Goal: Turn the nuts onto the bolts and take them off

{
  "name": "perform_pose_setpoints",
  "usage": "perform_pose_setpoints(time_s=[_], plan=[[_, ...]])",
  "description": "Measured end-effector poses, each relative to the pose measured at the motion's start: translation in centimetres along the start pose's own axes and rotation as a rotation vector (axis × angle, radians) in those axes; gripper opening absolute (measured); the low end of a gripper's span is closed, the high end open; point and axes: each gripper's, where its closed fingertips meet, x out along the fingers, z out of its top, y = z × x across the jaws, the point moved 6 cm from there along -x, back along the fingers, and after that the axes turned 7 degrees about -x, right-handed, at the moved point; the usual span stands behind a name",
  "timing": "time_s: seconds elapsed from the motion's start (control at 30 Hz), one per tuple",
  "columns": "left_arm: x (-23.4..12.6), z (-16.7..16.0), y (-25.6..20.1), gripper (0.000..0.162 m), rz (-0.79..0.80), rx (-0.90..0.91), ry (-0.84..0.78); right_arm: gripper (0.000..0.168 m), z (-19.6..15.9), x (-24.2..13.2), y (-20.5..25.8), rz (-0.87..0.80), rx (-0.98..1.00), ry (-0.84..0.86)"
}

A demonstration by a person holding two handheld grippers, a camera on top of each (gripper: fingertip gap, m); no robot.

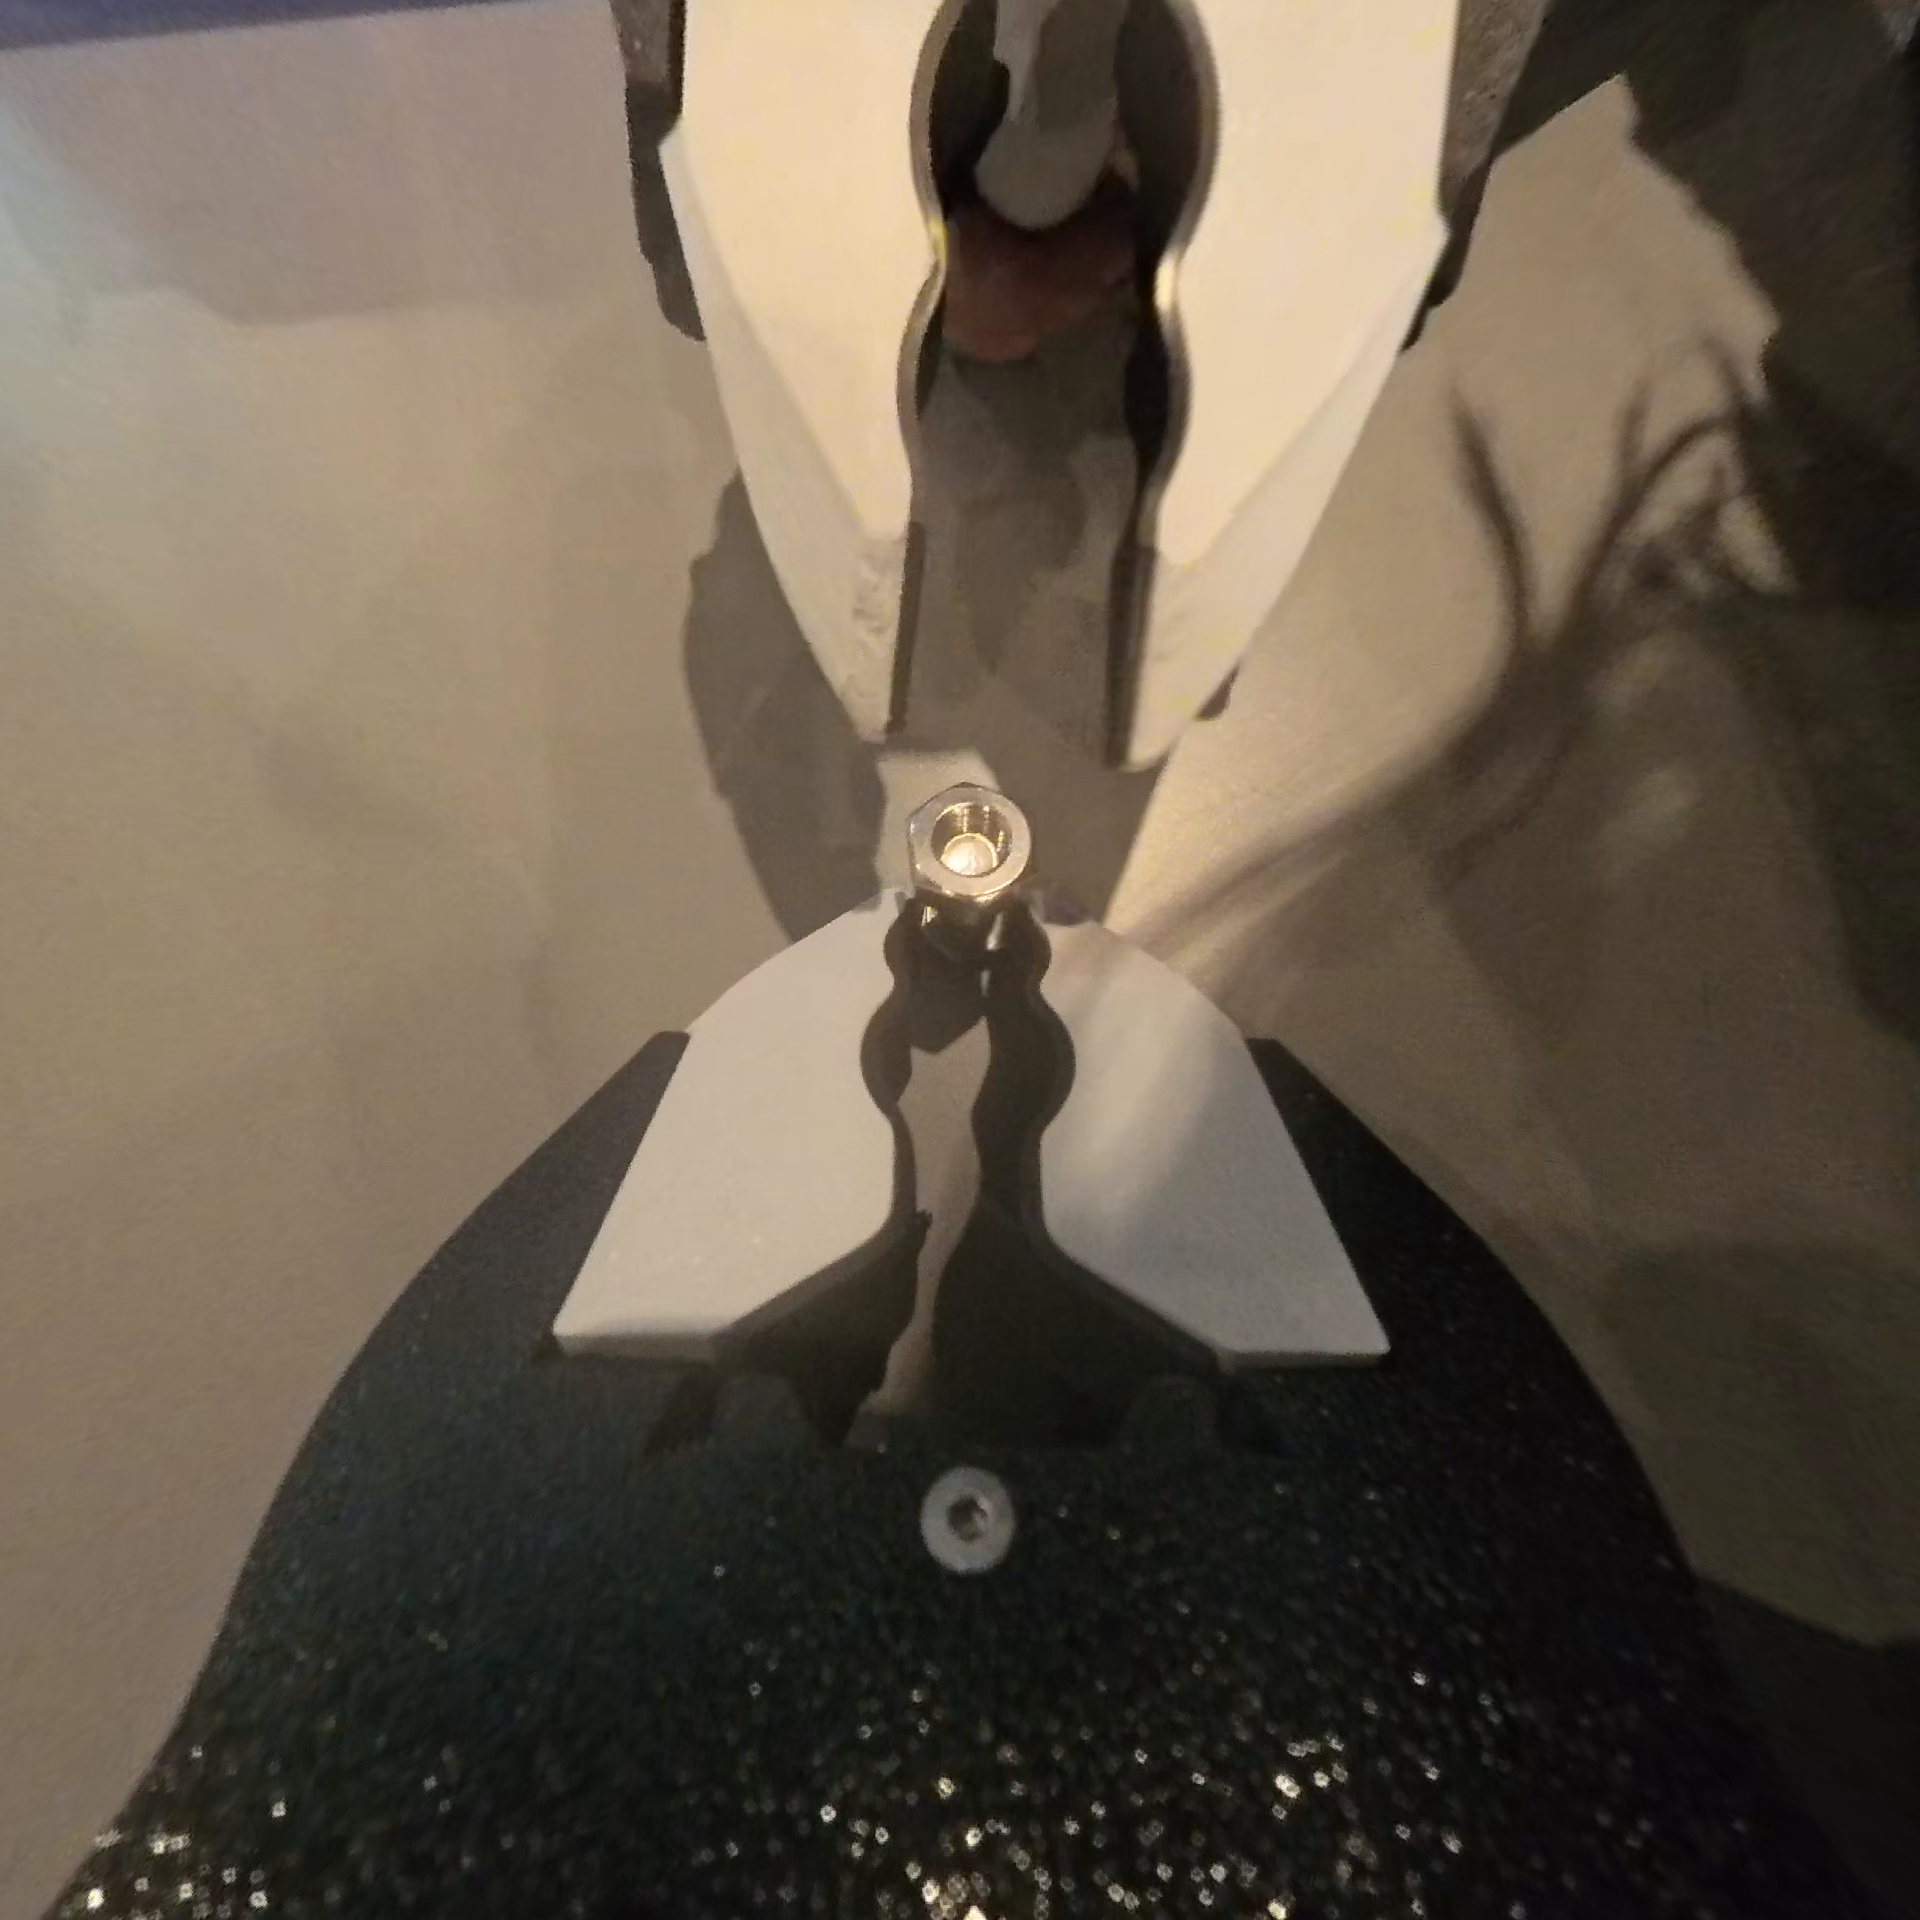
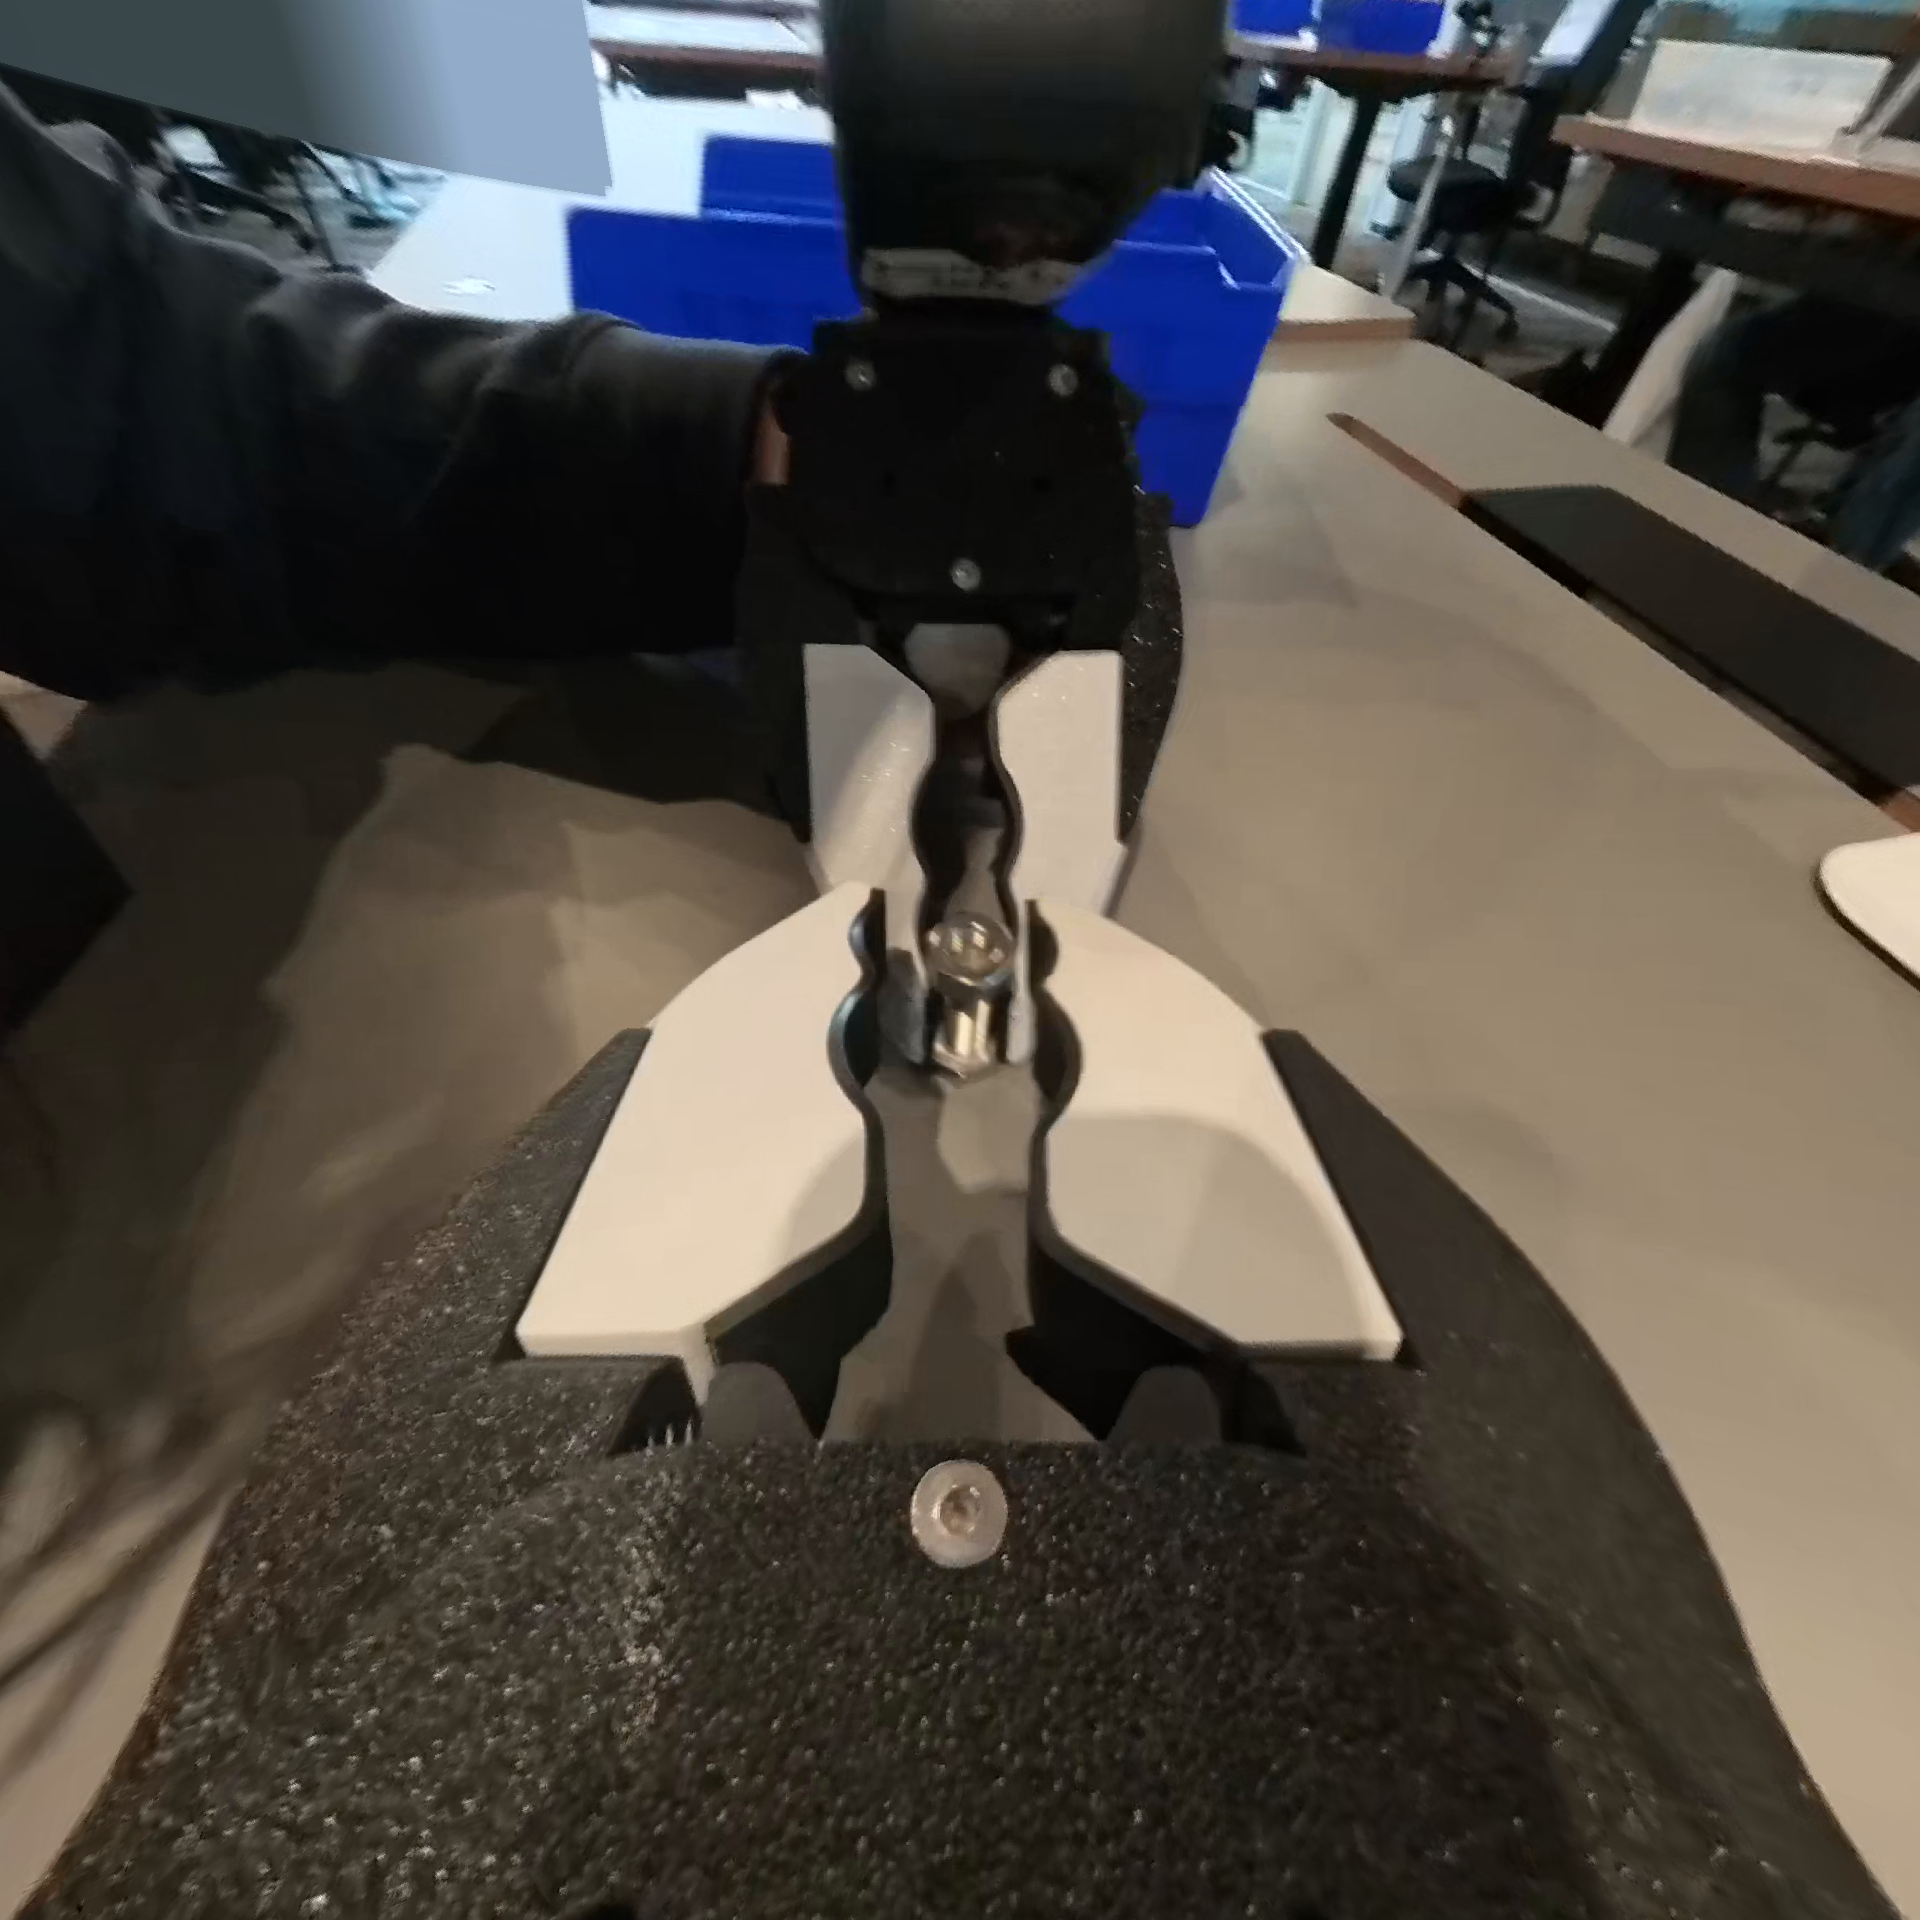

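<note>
A silver bolt (image 1: 948,935) with a hex nut (image 1: 968,857) on its end stands upright between the two grippers, above the beige table (image 2: 1455,935). My left gripper (image 1: 966,935) is shut on the bolt's shaft just under the nut. It also shows in the right wrist view (image 2: 966,894), facing me. My right gripper (image 2: 958,920) faces it tip to tip. Its jaws stand a little apart on either side of the nut (image 2: 966,951). In the left wrist view the right gripper (image 1: 1008,748) ends just behind the nut with a gap wider than the nut.
A person's dark sleeve (image 2: 364,468) reaches in from the left behind the left gripper. Blue bins (image 2: 1174,312) stand at the table's far side. A black strip (image 2: 1714,603) and a white flat object (image 2: 1881,914) lie to the right. Desks and office chairs stand beyond. The grippers' ends are close to 6 cm from one another.
</note>
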Motion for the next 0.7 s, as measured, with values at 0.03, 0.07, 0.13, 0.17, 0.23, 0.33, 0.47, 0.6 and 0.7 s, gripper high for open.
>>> perform_pose_setpoints(time_s=[0.03,0.07,0.13,0.17,0.23,0.33,0.47,0.6,0.7], plan=[[0.0,0.0,0.0,0.016,0.0,0.0,0.0,0.029,0.2,0.2,0.2,0.015,0.003,-0.012],[0.0,0.0,0.0,0.016,0.0,0.0,0.0,0.033,0.3,0.4,0.4,0.028,0.008,-0.015],[0.0,0.0,0.0,0.016,0.0,0.0,0.0,0.038,0.2,0.9,0.8,0.051,0.005,0.022],[0.0,0.0,0.0,0.016,0.0,0.0,0.0,0.039,0.1,1.2,0.9,0.058,-0.004,0.044],[0.0,0.0,0.0,0.016,0.0,0.0,0.0,0.04,0.1,1.4,1.1,0.061,-0.015,0.056],[0.0,0.0,0.0,0.016,0.0,0.0,0.0,0.04,0.0,1.7,1.2,0.077,-0.013,0.075],[0.0,0.0,0.0,0.016,0.0,0.0,0.0,0.04,-0.2,2.1,1.4,0.097,-0.019,0.109],[0.0,0.0,0.0,0.016,0.0,0.0,0.0,0.04,-0.3,2.3,1.6,0.101,-0.033,0.135],[0.0,0.0,0.0,0.016,0.0,0.0,0.0,0.041,-0.4,2.4,1.6,0.094,-0.045,0.143]])
